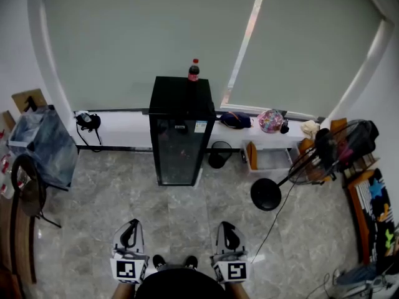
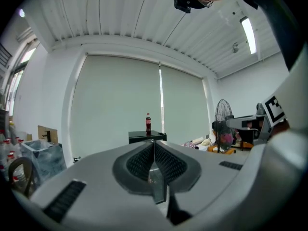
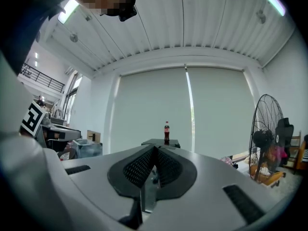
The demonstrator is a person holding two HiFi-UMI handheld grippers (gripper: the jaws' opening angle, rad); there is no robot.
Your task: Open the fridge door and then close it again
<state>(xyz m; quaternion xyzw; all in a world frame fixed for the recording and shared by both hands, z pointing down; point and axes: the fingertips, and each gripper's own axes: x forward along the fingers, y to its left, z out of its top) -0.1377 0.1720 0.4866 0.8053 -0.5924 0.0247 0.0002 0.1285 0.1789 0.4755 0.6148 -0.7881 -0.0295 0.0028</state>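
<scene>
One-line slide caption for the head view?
Closed fridge, bottle on top, stands across the floor; left tool and right tool shut, empty.

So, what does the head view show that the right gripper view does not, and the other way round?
Only the head view: the glass door of the fridge, closed, the grey floor, the black bin right of the fridge, and both grippers, the left gripper and the right gripper, held low, well apart from the fridge. Only the right gripper view: the ceiling with its strip light, and that gripper's jaws pressed together with nothing between them. Both: the cola bottle on the fridge top, the standing fan and the drawn blinds.
</scene>
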